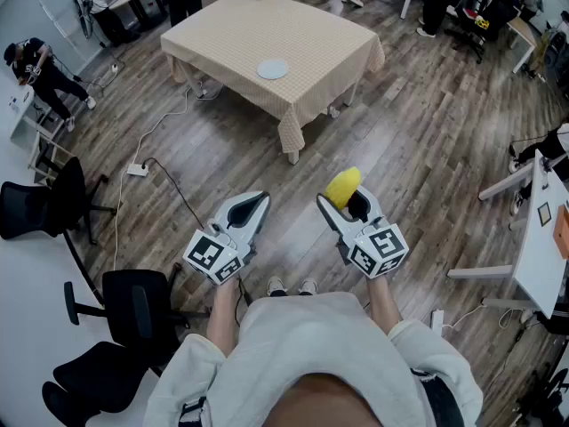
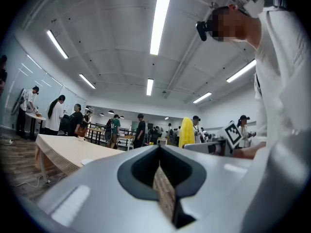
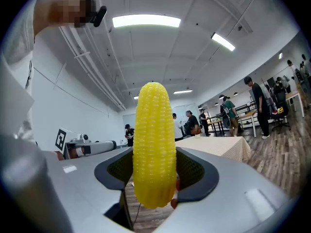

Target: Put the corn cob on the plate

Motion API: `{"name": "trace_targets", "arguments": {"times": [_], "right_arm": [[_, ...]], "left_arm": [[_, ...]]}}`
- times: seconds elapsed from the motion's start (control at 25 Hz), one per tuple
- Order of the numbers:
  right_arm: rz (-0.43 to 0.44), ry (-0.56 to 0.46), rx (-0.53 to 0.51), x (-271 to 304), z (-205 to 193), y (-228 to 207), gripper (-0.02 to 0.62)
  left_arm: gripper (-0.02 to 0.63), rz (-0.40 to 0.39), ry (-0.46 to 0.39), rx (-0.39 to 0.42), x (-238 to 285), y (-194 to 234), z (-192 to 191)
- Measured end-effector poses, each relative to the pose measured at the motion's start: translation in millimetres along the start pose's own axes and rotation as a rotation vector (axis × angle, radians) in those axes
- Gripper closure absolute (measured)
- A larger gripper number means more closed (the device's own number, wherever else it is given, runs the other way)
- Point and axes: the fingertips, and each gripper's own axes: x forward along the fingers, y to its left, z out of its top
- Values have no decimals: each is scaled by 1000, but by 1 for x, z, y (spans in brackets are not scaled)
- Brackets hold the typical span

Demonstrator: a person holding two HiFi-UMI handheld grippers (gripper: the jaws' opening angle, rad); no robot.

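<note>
Right gripper [image 3: 154,173] level, jaws pressed on lower part of corn cob [image 3: 154,140]. Cob upright, yellow, tip above jaws. Left gripper [image 3: 92,147] just beyond on left side, marker cube [image 3: 61,140] at its rear. Table with beige checked cloth [image 3: 218,147] past jaws on right. Wood-plank floor [image 3: 286,144]. Several people [image 3: 255,106] standing far back. Ceiling strip light [image 3: 146,21] lit overhead.

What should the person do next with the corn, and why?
Probably step forward toward the table, carrying the corn cob along. The right hand-held gripper is shut on the cob, so the grasp looks done, but the plate lies on the table well ahead of the person, seemingly too far to reach from here.
</note>
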Motion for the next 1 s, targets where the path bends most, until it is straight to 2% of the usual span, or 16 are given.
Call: {"name": "trace_targets", "arguments": {"times": [0.2, 0.6, 1.0], "right_arm": [[9, -13, -35, 17, 6, -2, 337], [40, -17, -29, 16, -1, 24, 337], [53, -18, -15, -4, -8, 10, 337]], "left_arm": [[598, -11, -47, 20, 7, 6, 11], [598, -28, -38, 33, -6, -5, 12], [598, 9, -32, 21, -2, -17, 1]]}}
